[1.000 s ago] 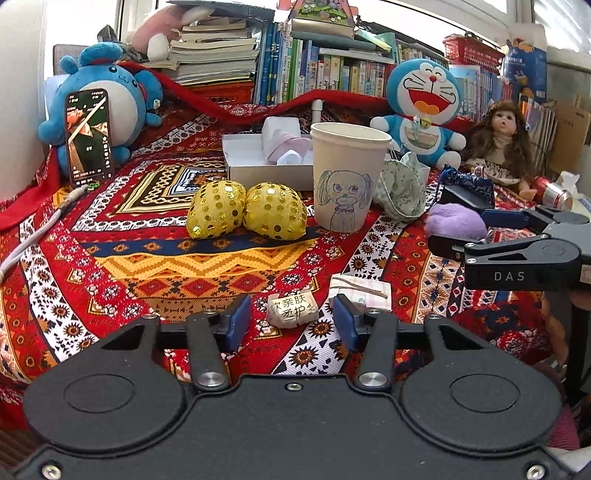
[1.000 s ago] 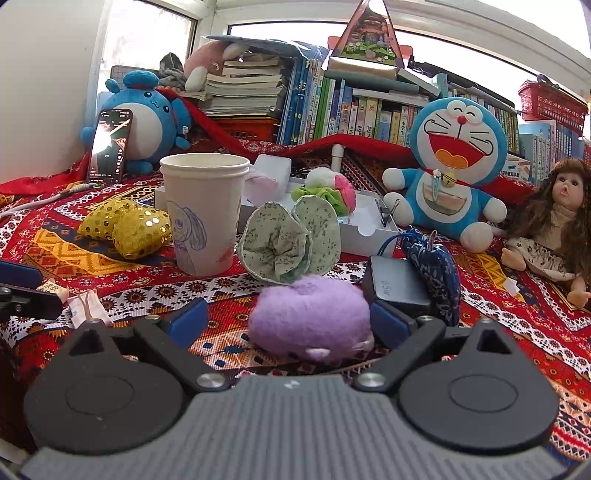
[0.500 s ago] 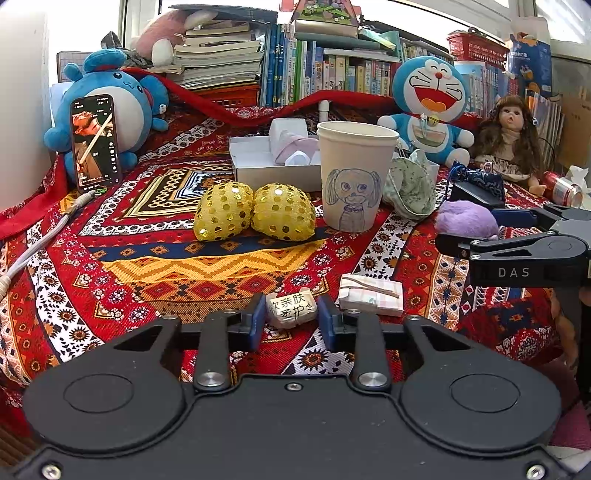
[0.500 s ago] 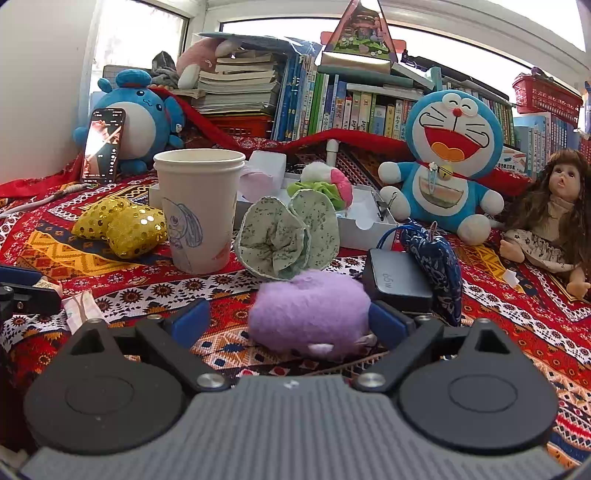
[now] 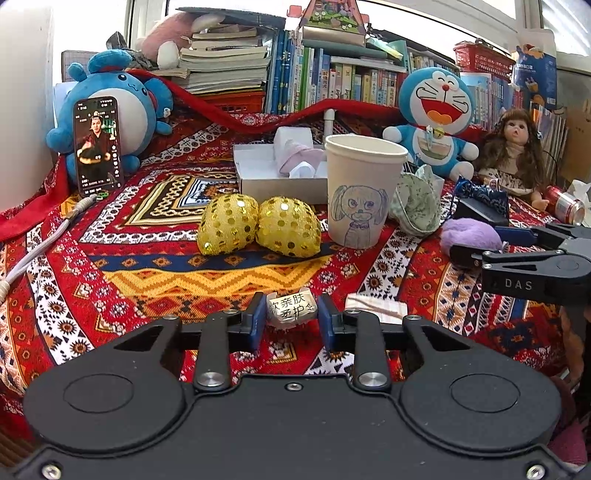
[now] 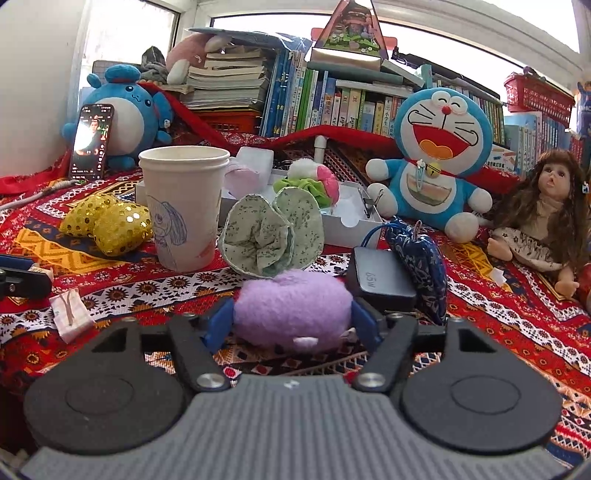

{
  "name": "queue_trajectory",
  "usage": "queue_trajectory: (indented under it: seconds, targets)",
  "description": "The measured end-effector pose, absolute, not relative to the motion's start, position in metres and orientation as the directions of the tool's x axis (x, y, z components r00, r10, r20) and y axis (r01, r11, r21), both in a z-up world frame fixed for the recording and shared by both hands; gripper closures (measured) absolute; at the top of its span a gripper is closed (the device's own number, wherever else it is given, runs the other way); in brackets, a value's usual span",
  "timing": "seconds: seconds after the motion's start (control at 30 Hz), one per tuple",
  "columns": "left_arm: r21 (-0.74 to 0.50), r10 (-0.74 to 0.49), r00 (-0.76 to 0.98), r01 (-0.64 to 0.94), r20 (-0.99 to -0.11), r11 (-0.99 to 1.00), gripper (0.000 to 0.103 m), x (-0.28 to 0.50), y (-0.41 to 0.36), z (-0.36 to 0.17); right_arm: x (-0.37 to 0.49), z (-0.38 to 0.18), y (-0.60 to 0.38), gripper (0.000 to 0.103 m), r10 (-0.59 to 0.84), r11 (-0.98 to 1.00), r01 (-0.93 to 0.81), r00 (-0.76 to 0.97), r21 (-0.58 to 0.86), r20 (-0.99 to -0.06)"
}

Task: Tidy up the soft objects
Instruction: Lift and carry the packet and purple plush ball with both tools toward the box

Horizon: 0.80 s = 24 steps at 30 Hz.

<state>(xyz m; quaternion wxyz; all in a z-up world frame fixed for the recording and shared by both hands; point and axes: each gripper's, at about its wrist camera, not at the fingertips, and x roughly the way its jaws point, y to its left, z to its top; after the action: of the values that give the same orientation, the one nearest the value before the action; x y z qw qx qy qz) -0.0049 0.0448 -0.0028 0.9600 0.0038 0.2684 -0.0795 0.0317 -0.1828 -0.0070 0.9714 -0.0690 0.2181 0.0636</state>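
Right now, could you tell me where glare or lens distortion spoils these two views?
Left wrist view: the window behind the books is blown out white, and the fisheye bends the patterned cloth toward the edges. Right wrist view: the same backlight whitens the window, and the phone screen carries glare; the foreground stays sharp.

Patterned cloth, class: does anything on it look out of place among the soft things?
Yes. A hard dark charger block lies among the soft items beside the purple plush, and a drinks can lies tipped on its side near the doll.
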Motion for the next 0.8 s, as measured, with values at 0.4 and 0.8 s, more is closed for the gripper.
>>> queue_trajectory:
  seconds: [0.4,0.8]
  targets:
    - [-0.046,-0.13,0.857,0.124,-0.499,0.991,0.075,0.018,0.051,0.011,0.027,0.01,-0.183,0.035,0.123,0.984,-0.164,0.914,-0.074,-0.387]
    - [-0.094,-0.151,0.883,0.121,-0.445,0.988,0.075,0.058,0.063,0.05,0.036,0.038,-0.198,0.035,0.121,0.99,-0.138,0.937,-0.029,-0.329]
